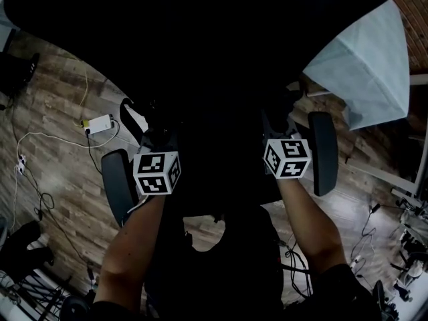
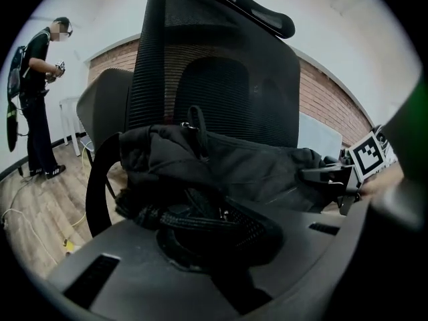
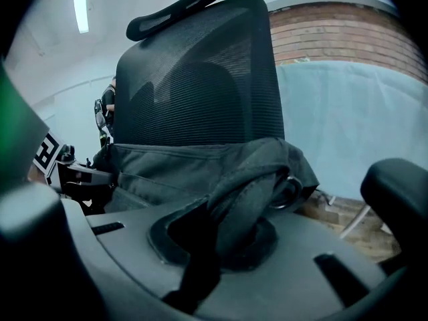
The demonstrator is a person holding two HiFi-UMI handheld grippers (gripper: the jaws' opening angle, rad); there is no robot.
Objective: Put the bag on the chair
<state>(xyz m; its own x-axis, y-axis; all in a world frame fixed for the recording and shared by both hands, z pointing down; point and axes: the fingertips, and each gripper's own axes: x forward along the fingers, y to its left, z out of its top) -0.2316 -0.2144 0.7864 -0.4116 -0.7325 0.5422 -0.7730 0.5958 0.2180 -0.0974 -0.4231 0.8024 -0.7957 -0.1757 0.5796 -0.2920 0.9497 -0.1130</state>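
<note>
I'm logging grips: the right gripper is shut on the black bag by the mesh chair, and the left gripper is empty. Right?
Not quite: the left gripper is not empty. The left gripper view shows it shut on a strap of the bag. The rest stands: the right gripper is shut on the bag by the mesh chair.

No legible text or signs

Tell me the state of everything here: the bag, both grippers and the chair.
chair: upright, backrest facing the person.
bag: held before the backrest; on the seat or not, cannot tell.
left gripper: shut on a bag strap.
right gripper: shut on a bag strap.
</note>
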